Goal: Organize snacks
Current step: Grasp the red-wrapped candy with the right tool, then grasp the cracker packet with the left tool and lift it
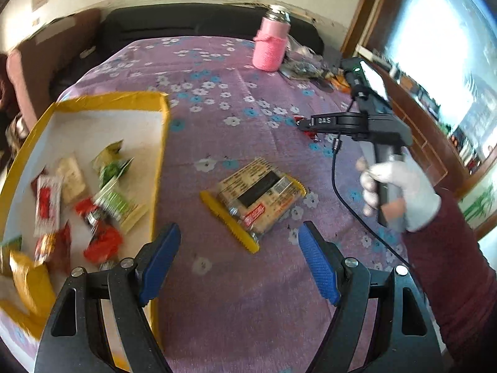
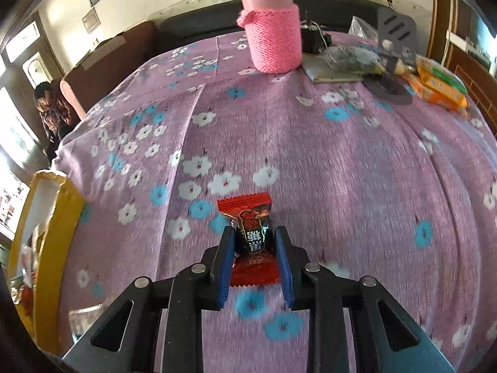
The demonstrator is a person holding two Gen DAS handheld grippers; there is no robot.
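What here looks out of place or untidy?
One yellow cracker pack lies alone on the purple cloth, outside the yellow box that holds the other snacks. The right gripper holds a red candy. Nothing looks spilled or damaged.

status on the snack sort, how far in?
Well along. Done: several wrapped snacks already lie in the yellow-rimmed box. In hand: the right gripper is shut on a red candy above the cloth. Left: the yellow cracker pack lies on the tablecloth ahead of the open left gripper.
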